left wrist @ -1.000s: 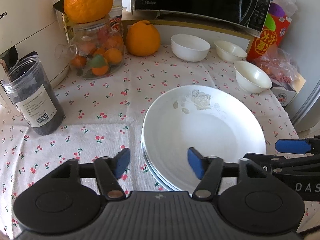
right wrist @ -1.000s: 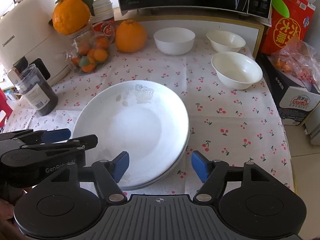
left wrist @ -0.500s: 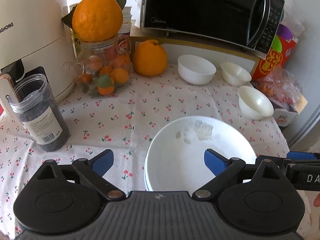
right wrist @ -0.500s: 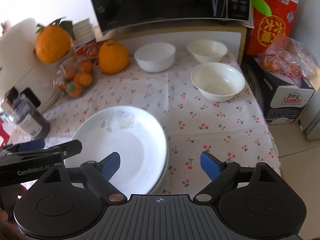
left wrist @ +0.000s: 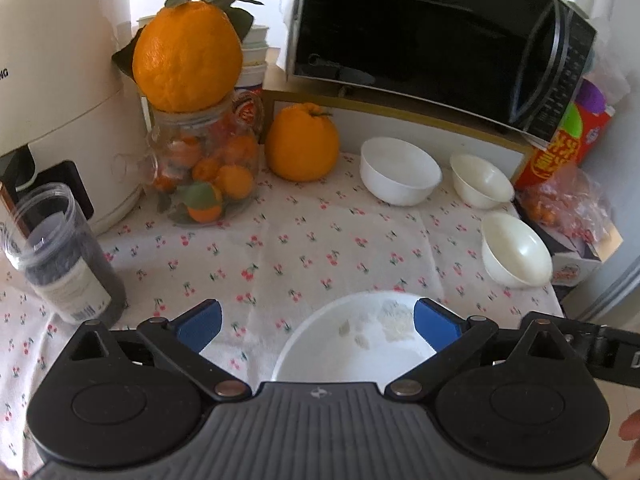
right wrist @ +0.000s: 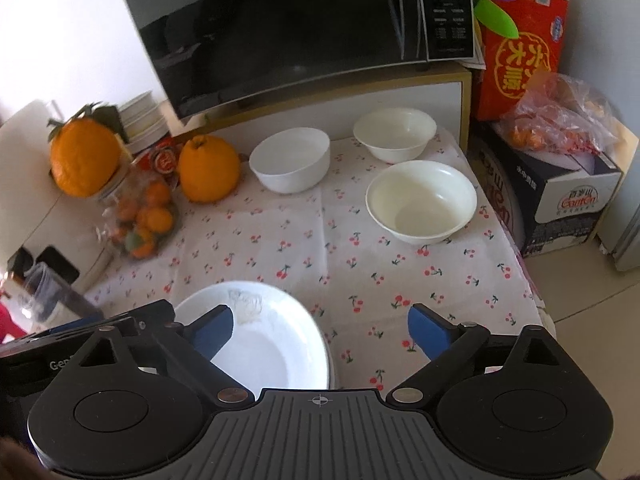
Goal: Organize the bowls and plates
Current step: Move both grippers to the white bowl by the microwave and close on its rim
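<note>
A stack of white plates (left wrist: pixel 352 344) with a faint flower print lies on the cherry-print tablecloth at the near edge; it also shows in the right wrist view (right wrist: pixel 264 340). Three white bowls stand apart at the back right: a large one (right wrist: pixel 290 164), a smaller one (right wrist: pixel 394 134) and a wide one (right wrist: pixel 420 200). In the left wrist view they are the large bowl (left wrist: pixel 400 170), the small bowl (left wrist: pixel 480 180) and the wide bowl (left wrist: pixel 514 250). My left gripper (left wrist: pixel 316 324) is open and empty above the plates. My right gripper (right wrist: pixel 320 330) is open and empty beside them.
A microwave (right wrist: pixel 304 28) sits on a shelf at the back. A glass jar of oranges (left wrist: pixel 204 172) with a big orange on top, a loose orange (left wrist: pixel 302 144), a dark jar (left wrist: pixel 64 256) and a white appliance (left wrist: pixel 60 80) stand left. Boxes and a bag (right wrist: pixel 560 160) stand right.
Both grippers have pulled back and risen away from the plate stack, and both jaws have opened wider. The plates stay on the cloth.
</note>
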`<state>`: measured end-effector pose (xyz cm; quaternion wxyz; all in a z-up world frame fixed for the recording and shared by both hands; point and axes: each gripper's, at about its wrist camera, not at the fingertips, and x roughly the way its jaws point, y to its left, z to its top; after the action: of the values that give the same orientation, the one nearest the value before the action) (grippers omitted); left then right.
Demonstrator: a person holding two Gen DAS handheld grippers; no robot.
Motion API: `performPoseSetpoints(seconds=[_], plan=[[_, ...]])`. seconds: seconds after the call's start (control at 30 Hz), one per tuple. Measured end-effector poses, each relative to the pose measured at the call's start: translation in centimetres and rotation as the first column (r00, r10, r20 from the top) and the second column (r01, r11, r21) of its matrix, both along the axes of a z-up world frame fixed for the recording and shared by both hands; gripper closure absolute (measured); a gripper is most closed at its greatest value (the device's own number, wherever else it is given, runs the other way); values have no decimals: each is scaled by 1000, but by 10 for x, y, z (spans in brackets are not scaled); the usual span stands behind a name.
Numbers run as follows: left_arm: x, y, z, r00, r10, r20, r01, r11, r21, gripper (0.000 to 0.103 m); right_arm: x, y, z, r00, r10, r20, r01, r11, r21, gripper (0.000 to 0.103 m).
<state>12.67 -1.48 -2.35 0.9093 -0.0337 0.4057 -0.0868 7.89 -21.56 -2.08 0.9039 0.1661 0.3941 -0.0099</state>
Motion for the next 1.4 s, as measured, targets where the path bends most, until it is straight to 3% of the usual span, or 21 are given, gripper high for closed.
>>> performPoseSetpoints(seconds=[0.4,0.6,0.9,1.03,1.27,1.4], plan=[[62,4,10,995,84,51,-82,996,-41,0,69,-13,7,999,-26,31,24,998,59,7],[98,-4,13,996,61,66,-55,995,-87,0,108,-21,6,997,-52,60,46,994,102,7],[138,-24,-12,998,-21,57,29,990,-135,1,153,-41,-16,991,-98,87,77,973,217,7],[154,-32,-25,999,-46,27,50,977,-209,11,172,-43,-27,990,-106,94,81,967,240,7],[168,-51,-39,996,-84,38,90,974,-209,34,192,-42,-43,986,-123,113,89,958,272,10],[174,-58,-46,996,-88,26,91,976,-196,47,197,-40,-49,986,-130,107,96,955,280,27]])
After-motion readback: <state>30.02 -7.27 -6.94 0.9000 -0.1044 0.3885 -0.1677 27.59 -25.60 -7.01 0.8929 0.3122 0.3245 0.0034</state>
